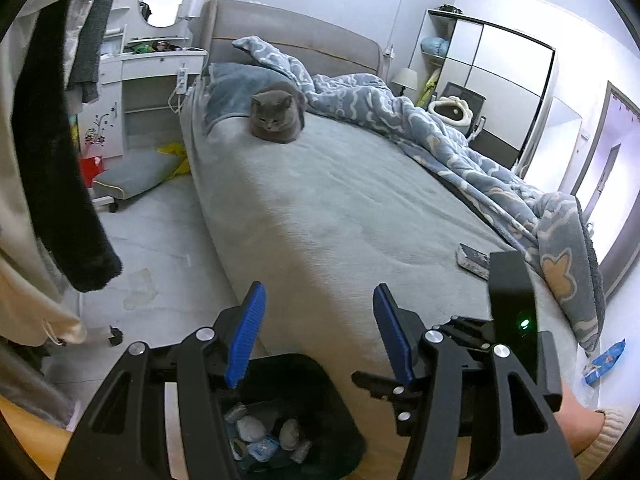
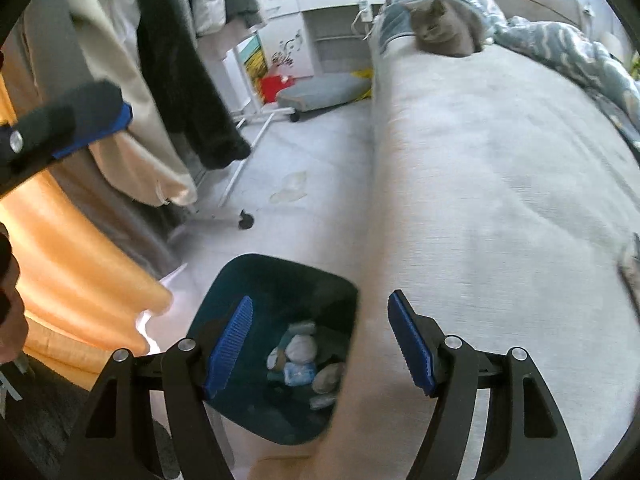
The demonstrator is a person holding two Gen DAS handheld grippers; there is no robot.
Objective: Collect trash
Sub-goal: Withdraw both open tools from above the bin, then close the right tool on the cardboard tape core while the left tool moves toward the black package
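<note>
I see the dark bin [image 2: 276, 344] on the floor against the bed [image 2: 500, 200], holding crumpled wrappers [image 2: 302, 360]. My left gripper [image 1: 316, 336] and right gripper [image 2: 320, 340] are both released, nothing between them.

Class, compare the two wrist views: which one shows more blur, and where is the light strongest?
Right wrist view: motion-smeared grey bedsheet and dark bin; left wrist view: sharper, grey cat crisp, doorway overexposed at right; both bend at the fisheye edges.

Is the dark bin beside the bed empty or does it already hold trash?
Holds trash: the dark bin has crumpled tissues across its bottom.
</note>
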